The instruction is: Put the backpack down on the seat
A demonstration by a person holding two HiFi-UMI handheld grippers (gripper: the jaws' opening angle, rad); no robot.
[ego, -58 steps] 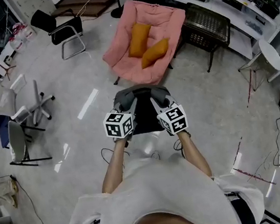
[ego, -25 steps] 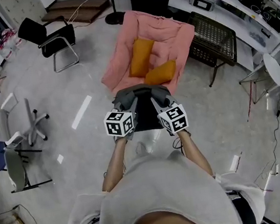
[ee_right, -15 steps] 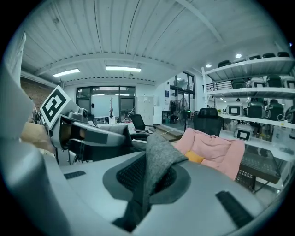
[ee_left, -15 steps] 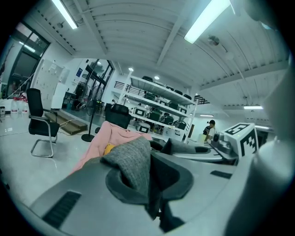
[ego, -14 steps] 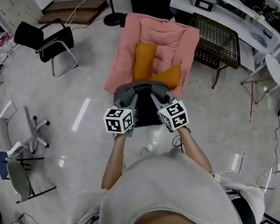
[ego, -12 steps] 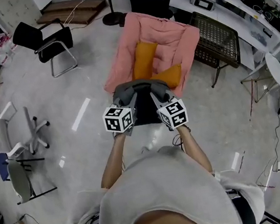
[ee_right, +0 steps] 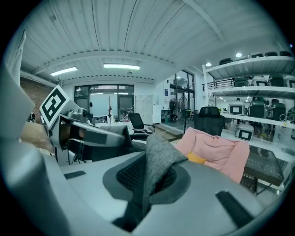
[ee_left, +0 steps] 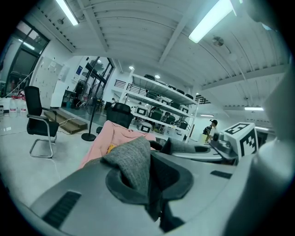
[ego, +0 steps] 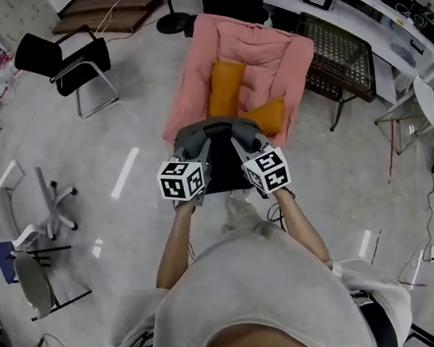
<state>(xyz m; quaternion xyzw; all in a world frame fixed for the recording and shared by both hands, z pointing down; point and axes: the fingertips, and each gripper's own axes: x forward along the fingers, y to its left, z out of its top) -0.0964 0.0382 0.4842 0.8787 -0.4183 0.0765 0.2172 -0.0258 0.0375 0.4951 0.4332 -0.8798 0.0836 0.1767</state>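
head view: the backpack [ego: 217, 138] hangs between the left gripper [ego: 193, 162] and right gripper [ego: 250, 156], held up in front of the person at the near edge of the pink chair [ego: 264, 54], whose seat holds two orange cushions [ego: 225, 87]; it is not set down on the seat. left gripper view: the jaws are clamped on a grey strap [ee_left: 133, 161] that stands up between them, with the chair beyond. right gripper view: these jaws are likewise pinched tight on the other strap [ee_right: 159, 159], the chair ahead to the right.
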